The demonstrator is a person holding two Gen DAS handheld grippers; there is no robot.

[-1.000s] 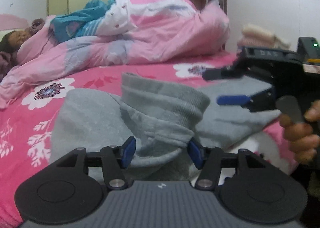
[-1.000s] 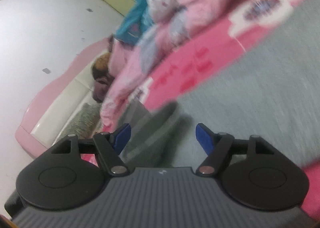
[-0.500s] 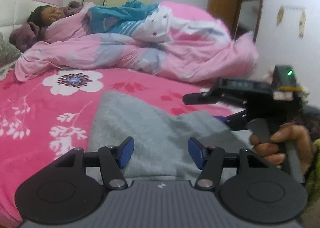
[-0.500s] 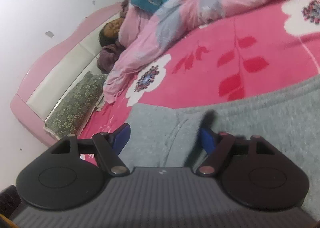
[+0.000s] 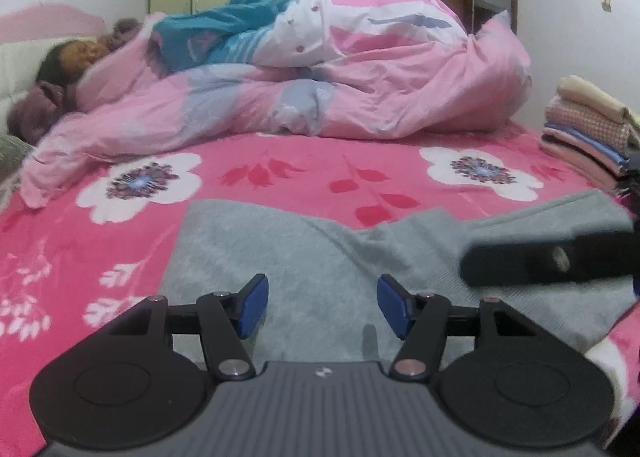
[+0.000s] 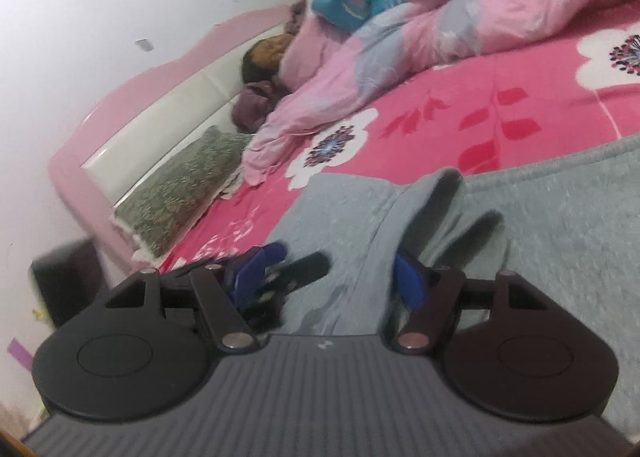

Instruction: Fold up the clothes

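So compared with a second back, the bunched-up hump of grey fabric that sat between my left gripper's (image 5: pixel 319 305) blue pads is gone from there. The grey sweatshirt (image 5: pixel 304 257) now lies mostly flat on the pink floral bedspread (image 5: pixel 280 169), and both my views have swung round to show more of the bed.

The left jaws are released, with nothing between the pads, just grey cloth lying below them. The right gripper (image 6: pixel 334 275) has just been closing a bit, but its pads stand apart and aren't pressing on anything I can see. A raised fold of the grey fabric runs up between its fingers, under them rather than pinched as far as I can tell. In the left wrist view the right gripper pokes in from the right edge as a blurry black bar over the sweatshirt's right part. In the right wrist view the left gripper's tips show just beside my near-left finger, also blurred.

The sweatshirt is on the near side of the bed, with its far-left corner by a white flower print. Further off there's a rumpled pink duvet (image 5: pixel 360 89) with a person (image 5: pixel 68 61) lying under it at the far left by the headboard (image 6: pixel 160 105). A stack of folded clothes (image 5: pixel 588 133) sits at the right edge of the bed.
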